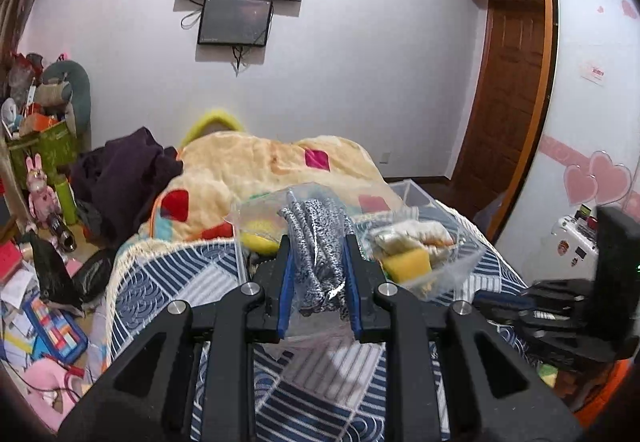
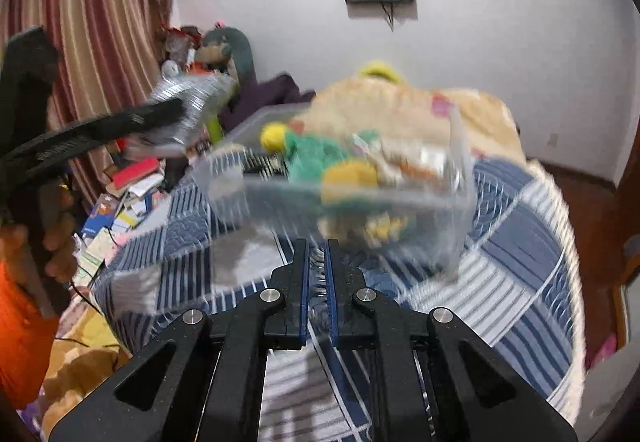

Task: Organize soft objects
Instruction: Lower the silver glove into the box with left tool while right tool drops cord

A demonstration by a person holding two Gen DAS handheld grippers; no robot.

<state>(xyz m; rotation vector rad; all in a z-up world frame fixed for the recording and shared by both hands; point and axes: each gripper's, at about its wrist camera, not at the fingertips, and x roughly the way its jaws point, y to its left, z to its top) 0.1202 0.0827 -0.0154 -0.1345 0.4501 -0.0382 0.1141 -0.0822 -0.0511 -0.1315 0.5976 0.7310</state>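
Observation:
My left gripper (image 1: 318, 242) is shut on a clear plastic bag (image 1: 312, 210) holding a black-and-white speckled knit item, lifted above the bed. Just behind it stands a clear plastic bin (image 1: 460, 258) with a yellow sponge (image 1: 408, 262) and other soft things inside. The right wrist view is blurred. In it my right gripper (image 2: 317, 246) is shut, with its tips at the near wall of the bin (image 2: 456, 170); I cannot tell whether they pinch that wall. The bag (image 2: 192, 98) and left gripper (image 2: 176, 110) show at the left there.
The bed has a blue-and-white patterned cover (image 1: 168, 282) and a beige blanket with coloured patches (image 1: 260, 162). A second clear bin (image 1: 412, 194) stands behind the first. Books and clutter (image 1: 40, 302) lie on the floor at left. A hand (image 2: 52, 234) is at the left edge.

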